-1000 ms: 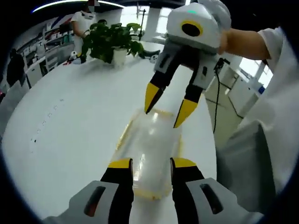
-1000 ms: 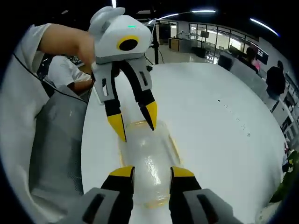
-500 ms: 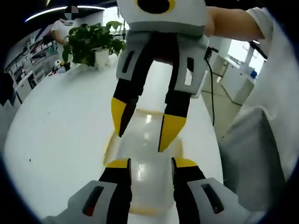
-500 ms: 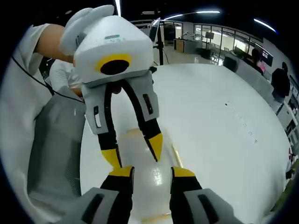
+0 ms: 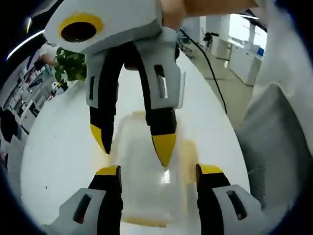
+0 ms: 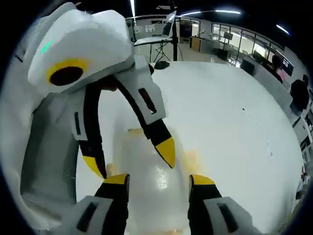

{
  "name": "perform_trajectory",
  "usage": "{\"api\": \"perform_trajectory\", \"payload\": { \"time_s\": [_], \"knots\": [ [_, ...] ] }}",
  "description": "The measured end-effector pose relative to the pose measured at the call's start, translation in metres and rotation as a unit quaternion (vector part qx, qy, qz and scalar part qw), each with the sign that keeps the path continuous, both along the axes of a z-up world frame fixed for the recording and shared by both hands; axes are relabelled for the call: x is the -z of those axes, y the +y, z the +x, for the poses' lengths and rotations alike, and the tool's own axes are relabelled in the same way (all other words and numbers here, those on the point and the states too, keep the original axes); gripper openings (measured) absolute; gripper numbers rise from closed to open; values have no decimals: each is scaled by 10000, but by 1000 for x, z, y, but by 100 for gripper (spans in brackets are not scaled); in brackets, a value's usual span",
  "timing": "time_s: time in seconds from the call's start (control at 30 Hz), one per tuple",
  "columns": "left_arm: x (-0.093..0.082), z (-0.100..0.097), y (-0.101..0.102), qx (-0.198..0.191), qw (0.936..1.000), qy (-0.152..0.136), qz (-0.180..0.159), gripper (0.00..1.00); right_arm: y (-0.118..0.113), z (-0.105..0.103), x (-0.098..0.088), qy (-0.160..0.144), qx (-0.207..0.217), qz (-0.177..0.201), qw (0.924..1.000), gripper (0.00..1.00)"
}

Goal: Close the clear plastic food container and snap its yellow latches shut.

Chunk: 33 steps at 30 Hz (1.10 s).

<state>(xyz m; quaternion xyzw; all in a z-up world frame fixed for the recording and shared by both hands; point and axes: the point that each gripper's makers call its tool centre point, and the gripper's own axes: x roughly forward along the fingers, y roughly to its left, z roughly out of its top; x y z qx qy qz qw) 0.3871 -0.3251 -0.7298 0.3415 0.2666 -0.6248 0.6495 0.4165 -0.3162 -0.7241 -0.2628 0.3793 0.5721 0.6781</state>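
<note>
The clear plastic container (image 5: pixel 149 198) lies on the white table (image 5: pixel 54 147), its yellow edges blurred, right under both grippers. In the left gripper view my left gripper (image 5: pixel 160 170) stands open, its jaws straddling the container's near end. My right gripper (image 5: pixel 132 142) reaches in from above, open, its yellow fingertips (image 5: pixel 164 147) low over the lid. In the right gripper view the container (image 6: pixel 156 205) sits between the jaws of my right gripper (image 6: pixel 159 179). There my left gripper (image 6: pixel 129 157) faces it, open, over the lid's far part. I cannot tell how the latches stand.
A potted plant (image 5: pixel 71 66) stands at the table's far side. A person's white sleeve and grey apron (image 5: pixel 279 147) hang past the table's edge. Broad bare tabletop (image 6: pixel 230 122) spreads beside the container. Desks and people stand far off (image 6: pixel 288 73).
Both grippers have come closer together and lower over the container. Each gripper's own jaws now stand wider apart than half a second ago.
</note>
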Motion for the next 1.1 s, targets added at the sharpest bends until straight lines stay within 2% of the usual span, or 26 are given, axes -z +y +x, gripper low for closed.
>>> {"api": "perform_trajectory", "payload": {
  "time_s": [0.07,0.2,0.27,0.4,0.43,0.47,0.57,0.77,0.97,1.1],
  "knots": [
    [1,0,0,102,9999,-132,23,62,0,0,-1,33,-101,27,9999,49],
    [2,0,-1,136,9997,-189,20,61,-2,5,-1,17,-228,-48,9997,53],
    [2,2,-1,146,9997,-215,28,61,-4,7,2,102,-226,-126,9996,53],
    [7,4,-2,290,9977,-576,219,63,-10,5,11,195,-584,-415,9972,54],
    [8,3,-3,246,9979,-570,186,64,-6,4,9,335,-541,-324,9974,54],
    [8,4,-4,221,9977,-606,187,65,-7,1,10,455,-578,-395,9965,53],
    [11,6,-5,266,9957,-843,271,66,-5,5,11,487,-745,-530,9946,54],
    [11,6,-5,254,9954,-904,167,66,-5,5,17,1016,-733,-696,9897,55],
    [11,7,-5,234,9952,-940,103,65,-4,3,19,1210,-878,-745,9860,54],
    [11,7,-5,261,9945,-999,180,64,-4,1,19,1283,-886,-877,9839,52]
  ]
}}
